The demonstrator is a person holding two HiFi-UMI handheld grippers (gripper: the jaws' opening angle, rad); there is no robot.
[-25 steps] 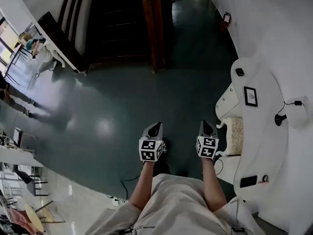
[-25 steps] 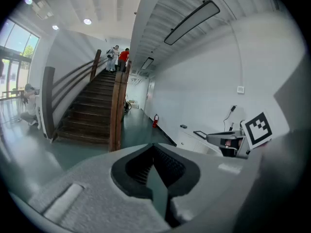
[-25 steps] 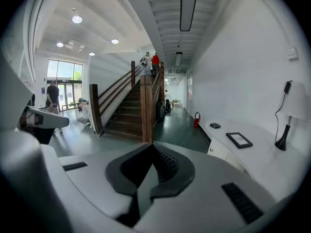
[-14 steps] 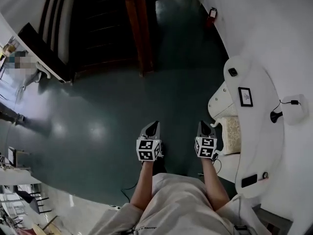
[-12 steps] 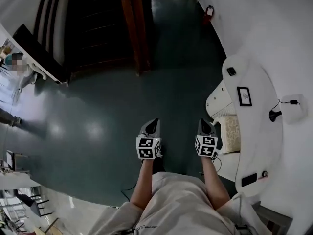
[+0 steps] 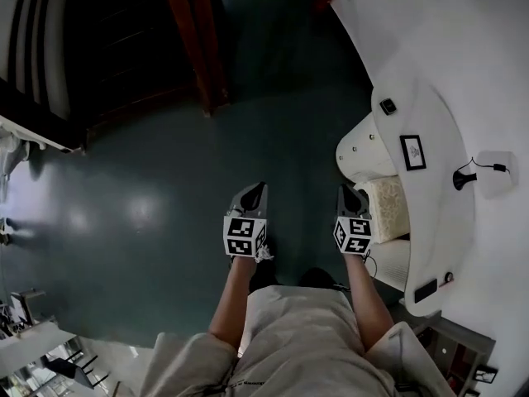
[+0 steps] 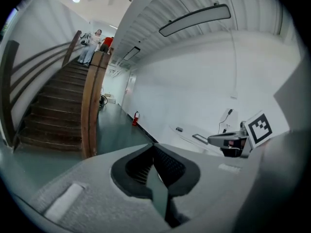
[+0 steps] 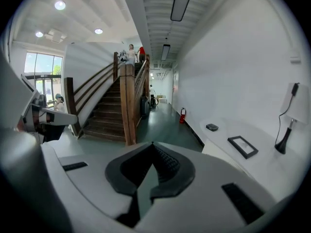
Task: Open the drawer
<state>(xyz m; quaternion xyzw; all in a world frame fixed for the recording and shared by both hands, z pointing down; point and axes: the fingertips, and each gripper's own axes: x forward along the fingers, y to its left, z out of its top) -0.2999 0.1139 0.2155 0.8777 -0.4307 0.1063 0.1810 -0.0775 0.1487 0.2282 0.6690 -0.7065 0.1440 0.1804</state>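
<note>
A white rounded cabinet (image 6: 423,98) stands along the right wall, and its curved drawer front (image 6: 357,154) with small knobs faces the floor space. My left gripper (image 6: 258,188) is shut and held over the dark green floor, well left of the cabinet. Just left of the drawer front, my right gripper (image 6: 345,190) is also shut, touching nothing. In the left gripper view the left gripper (image 7: 154,145) has its jaws closed on nothing. The right gripper (image 8: 152,143) likewise shows closed, empty jaws, with the cabinet top (image 8: 228,152) to its right.
On the cabinet top lie a framed picture (image 6: 412,152) and a small black object (image 6: 388,106). A cream cushion (image 6: 385,208) sits below the drawer front. A wooden post (image 6: 192,40) and stairs (image 8: 108,118) rise ahead; a fire extinguisher (image 8: 183,114) stands by the wall.
The view has swung and advanced along the hall, so the cabinet now sits nearer and higher at the right. Both grippers stay shut and side by side.
</note>
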